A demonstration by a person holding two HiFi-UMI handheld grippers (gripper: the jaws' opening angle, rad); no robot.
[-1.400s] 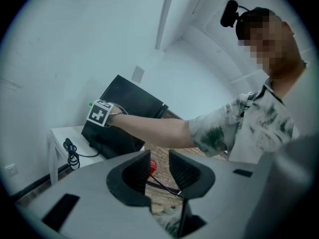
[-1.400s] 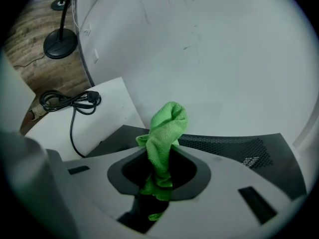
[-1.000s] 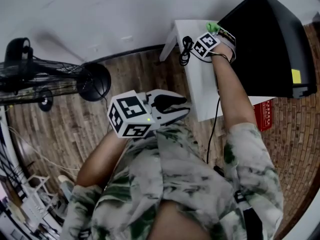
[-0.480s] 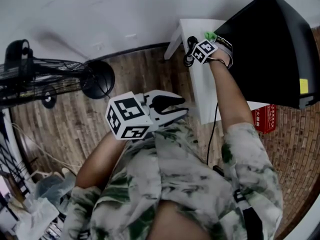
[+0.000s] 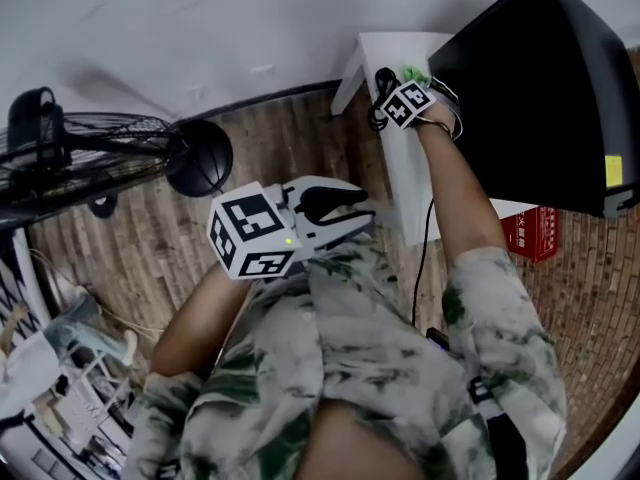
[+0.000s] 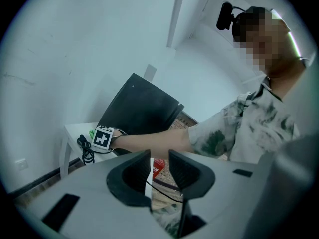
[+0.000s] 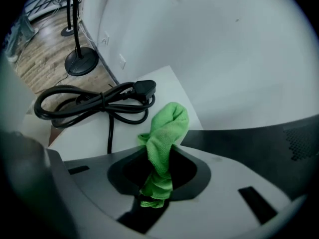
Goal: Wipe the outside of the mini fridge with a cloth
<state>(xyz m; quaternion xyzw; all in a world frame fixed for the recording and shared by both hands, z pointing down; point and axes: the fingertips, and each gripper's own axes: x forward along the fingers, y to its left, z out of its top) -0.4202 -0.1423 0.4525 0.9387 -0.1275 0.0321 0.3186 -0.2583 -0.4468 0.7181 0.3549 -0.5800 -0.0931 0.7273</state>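
Wall: plain white wall (image 5: 200, 28), a dark skirting board (image 5: 265, 100) along its foot.
Floor: pale brown wooden planks (image 5: 130, 258); at the right a brick-like pattern (image 5: 590, 308).
Table: small white table (image 5: 405, 188) against the wall, one leg (image 5: 345, 73) under its left corner.
Fan: black standing fan (image 5: 90, 158), its round base (image 5: 198, 158) on the planks near the skirting board.
Light: even and soft.

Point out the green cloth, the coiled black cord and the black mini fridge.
Crumpled green cloth (image 7: 168, 126): right gripper view, bunched top.
Coiled black cord (image 7: 99, 102): right gripper view, bundled middle.
Black boxy mini fridge (image 5: 540, 98): head view, broad dark face.
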